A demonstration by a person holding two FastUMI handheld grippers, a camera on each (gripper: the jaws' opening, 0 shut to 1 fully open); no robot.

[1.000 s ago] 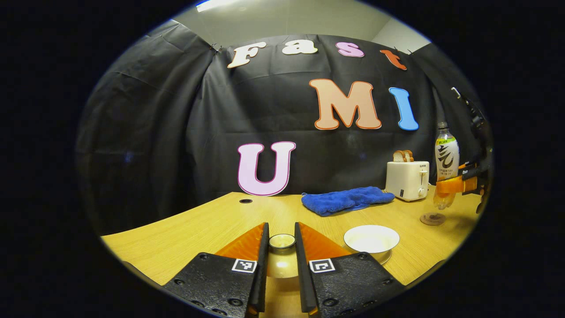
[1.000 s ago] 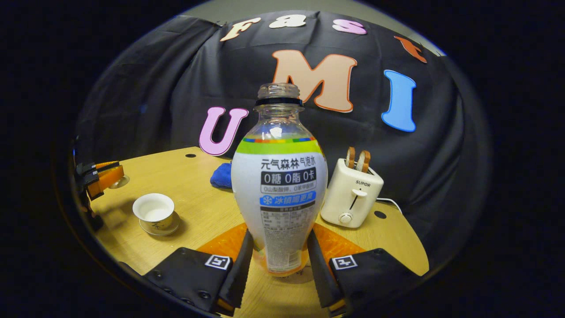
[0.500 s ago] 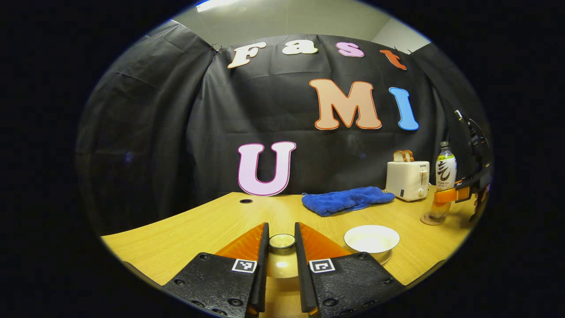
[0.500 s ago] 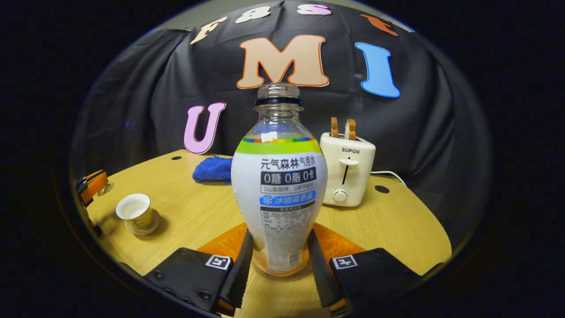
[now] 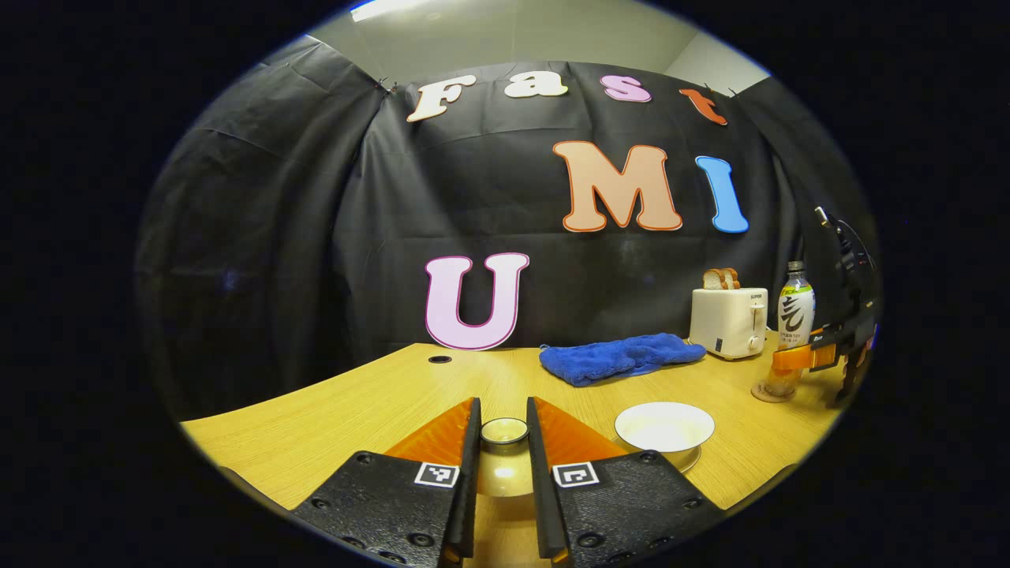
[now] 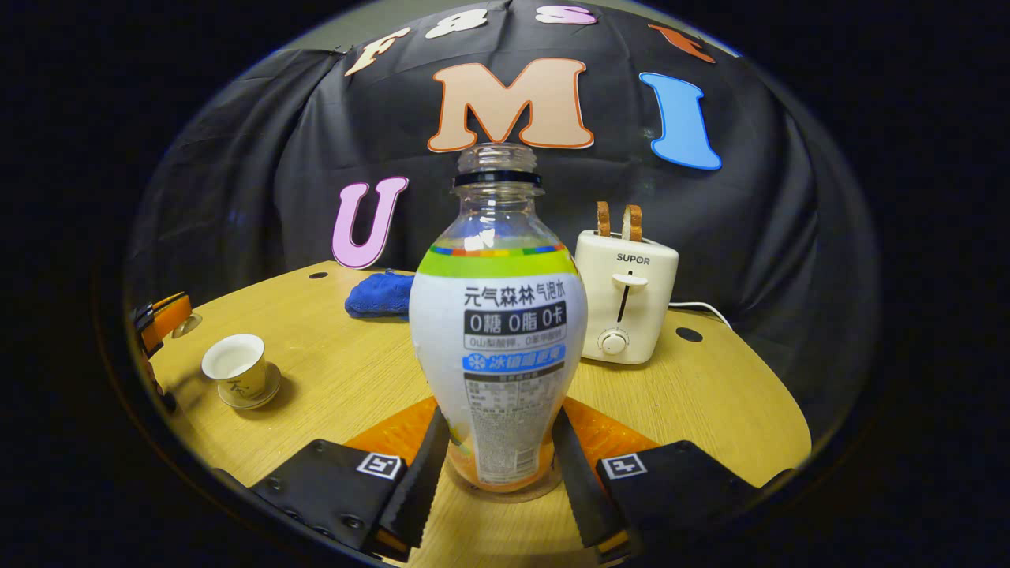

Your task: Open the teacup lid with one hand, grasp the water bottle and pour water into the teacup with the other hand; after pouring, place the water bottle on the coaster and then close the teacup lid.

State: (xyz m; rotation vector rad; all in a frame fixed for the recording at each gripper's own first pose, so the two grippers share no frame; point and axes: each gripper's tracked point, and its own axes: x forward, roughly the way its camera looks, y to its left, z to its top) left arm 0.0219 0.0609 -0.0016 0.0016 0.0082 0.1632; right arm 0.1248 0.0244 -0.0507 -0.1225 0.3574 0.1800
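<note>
Between your right claw (image 6: 495,465) fingers: uncapped water bottle (image 6: 498,331), upright, clamped; coaster hidden beneath. Your left claw (image 5: 503,438) grips teacup lid (image 5: 504,431).

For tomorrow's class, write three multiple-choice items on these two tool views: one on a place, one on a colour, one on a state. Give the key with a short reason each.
1. Where does the clear plastic water bottle with the white label stand?
A. on the blue towel
B. on the round coaster
C. inside the toaster

2. What colour is the folded cloth on the wooden table?
A. blue
B. red
C. white

3. What is the state of the small white teacup?
A. lid on
B. tipped over
C. uncovered and upright

Key:
1 B: in the left gripper view the bottle's base sits on the coaster, between the right tool fingers.
2 A: the cloth is plainly blue.
3 C: the cup's open mouth shows, and the left tool grips the gold lid apart from it.
</note>
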